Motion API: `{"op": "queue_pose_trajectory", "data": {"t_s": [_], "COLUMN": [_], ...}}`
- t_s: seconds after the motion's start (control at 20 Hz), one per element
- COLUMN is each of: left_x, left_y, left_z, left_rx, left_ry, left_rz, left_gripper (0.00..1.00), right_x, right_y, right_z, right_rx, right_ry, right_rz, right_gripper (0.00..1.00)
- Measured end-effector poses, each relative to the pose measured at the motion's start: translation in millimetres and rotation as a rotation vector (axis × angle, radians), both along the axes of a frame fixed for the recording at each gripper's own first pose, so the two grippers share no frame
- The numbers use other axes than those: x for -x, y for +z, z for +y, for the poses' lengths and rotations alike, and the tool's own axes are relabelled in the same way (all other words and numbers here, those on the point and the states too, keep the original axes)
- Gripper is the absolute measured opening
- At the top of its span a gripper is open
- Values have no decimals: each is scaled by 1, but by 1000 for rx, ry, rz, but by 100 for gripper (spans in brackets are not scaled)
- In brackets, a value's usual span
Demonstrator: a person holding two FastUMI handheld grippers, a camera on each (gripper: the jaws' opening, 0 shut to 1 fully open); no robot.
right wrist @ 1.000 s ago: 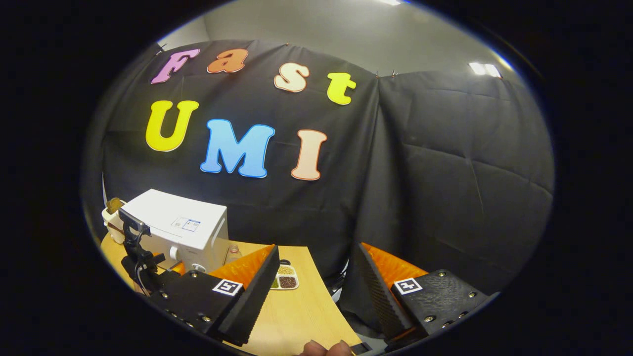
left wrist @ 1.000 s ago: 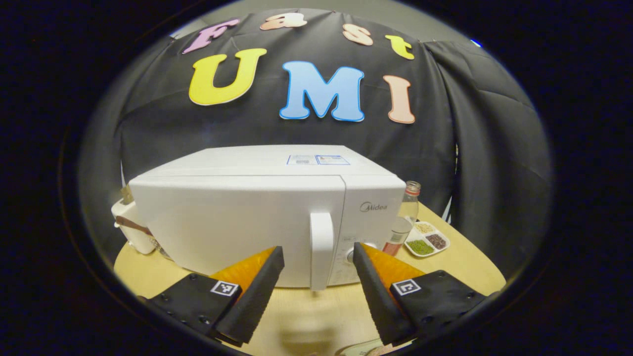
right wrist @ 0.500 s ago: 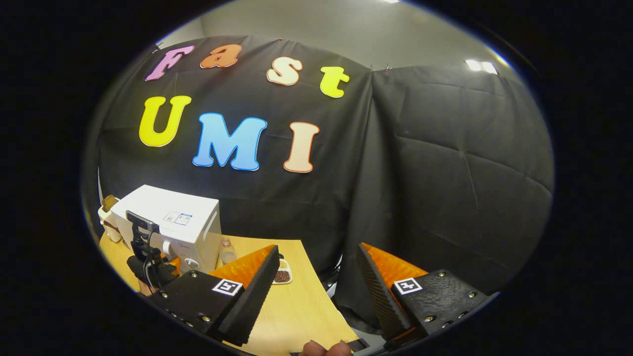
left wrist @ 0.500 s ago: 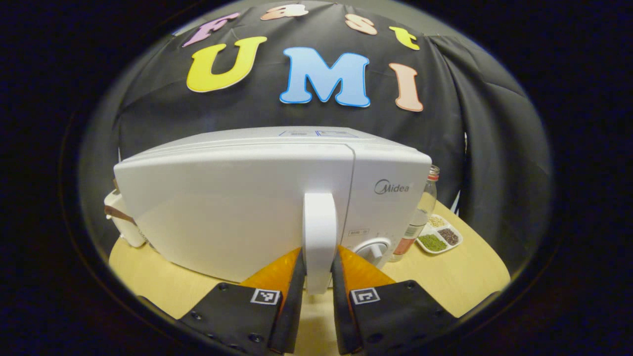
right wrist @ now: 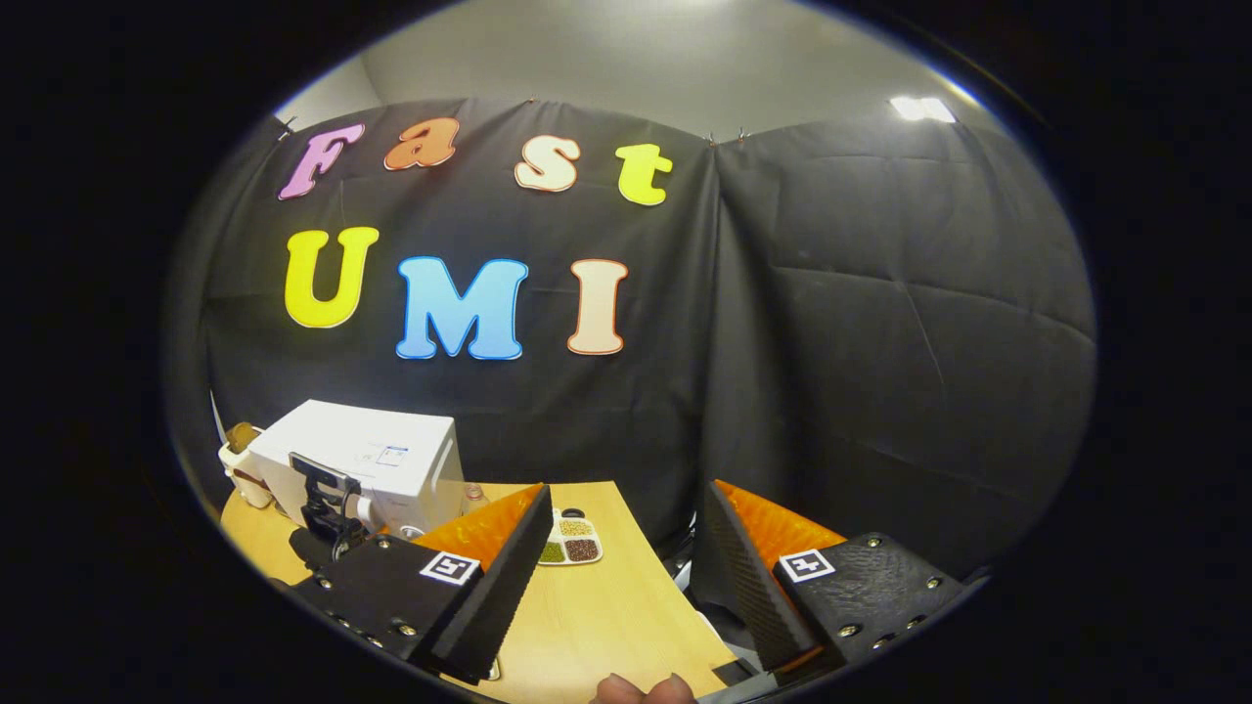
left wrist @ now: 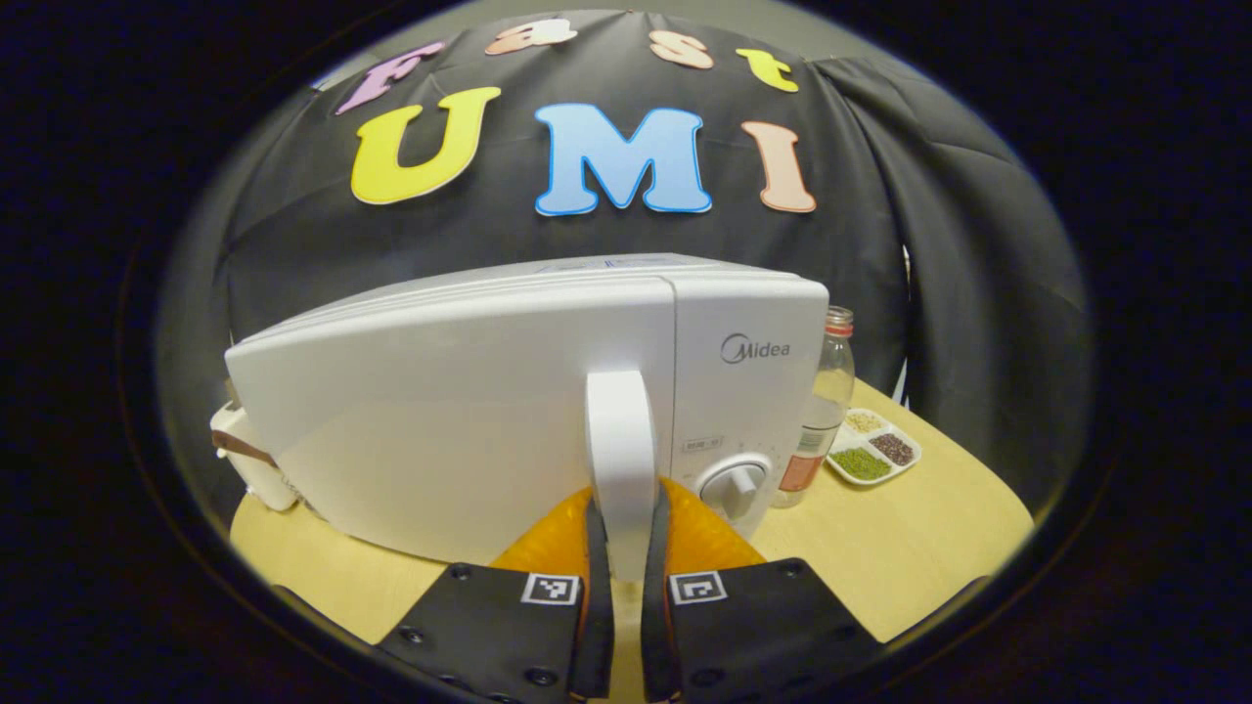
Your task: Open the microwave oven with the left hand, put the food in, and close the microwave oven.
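1. Compared with a second ago, the left hand-held gripper [left wrist: 620,548] had gone from spread wide in front of the microwave oven [left wrist: 528,391] to pinching its white door handle [left wrist: 622,460], one finger on each side. Half a second back it was already around the handle, just looser.
2. The door looked pretty much flush with the body, so not really open yet as far as I could tell.
3. The right hand-held gripper [right wrist: 626,548] was spread apart with nothing between the fingers, hanging over the near edge of the worktop [right wrist: 597,606]. Its view had drifted a bit, so the microwave oven [right wrist: 377,464] sat around 8 o'clock, with the left hand-held gripper's body dark in front of it.
4. Containers: at 3 o'clock of the microwave in the left gripper view stood a clear bottle [left wrist: 820,411], contents hard to make out. Just beyond it was a small divided dish [left wrist: 873,452] with green, dark and pale grains in separate compartments.
5. A cream-coloured container [left wrist: 246,460] peeked out at the microwave's 9 o'clock side.
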State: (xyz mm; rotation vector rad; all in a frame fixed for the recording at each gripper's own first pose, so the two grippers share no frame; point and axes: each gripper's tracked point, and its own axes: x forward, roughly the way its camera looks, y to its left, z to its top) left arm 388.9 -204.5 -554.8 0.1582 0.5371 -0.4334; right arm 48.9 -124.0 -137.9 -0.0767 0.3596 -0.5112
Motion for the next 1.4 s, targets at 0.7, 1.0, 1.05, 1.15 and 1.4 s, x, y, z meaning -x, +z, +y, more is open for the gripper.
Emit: {"op": "queue_pose_trajectory", "data": {"t_s": [0.7, 1.0, 1.05, 1.15, 1.4], "left_x": [3, 50, 64, 93, 156], "left_y": [1, 10, 13, 18, 32], "left_z": [0, 28, 40, 64, 142], "left_rx": [-34, -47, -52, -44, -146], "left_ry": [-54, -17, -8, 24, 72], "left_rz": [55, 47, 44, 68, 82], "left_gripper": [19, 20, 19, 18, 27], "right_x": [49, 74, 77, 82, 92], "right_y": [-1, -6, -7, -12, -41], "right_z": [1, -5, -7, -12, -4], "right_rx": [-52, -91, -92, -110, -207], "right_ry": [15, 22, 37, 62, 143], "right_rz": [-28, -46, -47, -35, -18], "right_gripper": [96, 96, 96, 95, 96]}}
